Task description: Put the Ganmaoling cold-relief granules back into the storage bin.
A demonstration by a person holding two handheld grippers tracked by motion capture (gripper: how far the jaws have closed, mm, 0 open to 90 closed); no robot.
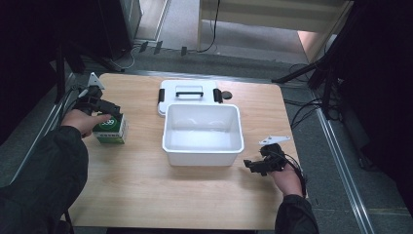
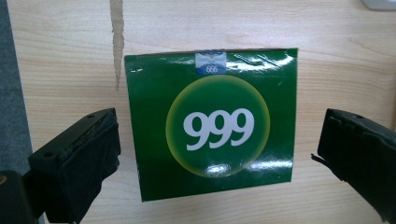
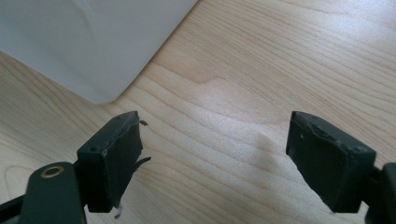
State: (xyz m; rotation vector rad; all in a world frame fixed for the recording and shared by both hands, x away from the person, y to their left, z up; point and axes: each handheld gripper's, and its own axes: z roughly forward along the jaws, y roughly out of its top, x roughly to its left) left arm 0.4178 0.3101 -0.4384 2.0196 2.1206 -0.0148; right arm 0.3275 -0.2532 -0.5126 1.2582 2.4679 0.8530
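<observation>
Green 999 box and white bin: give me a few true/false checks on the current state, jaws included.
1. The left gripper has its jaws spread on either side of the green box. True.
2. The green box lies inside the white bin. False: it sits on the table, left of the bin.
3. The white lid is closed on the bin. False: it lies behind the bin.
4. The right gripper is open over bare wood. True.
5. The bin holds nothing visible. True.

L gripper point(image 2: 217, 149) & R gripper point(image 3: 212, 158) both jaws apart.
</observation>
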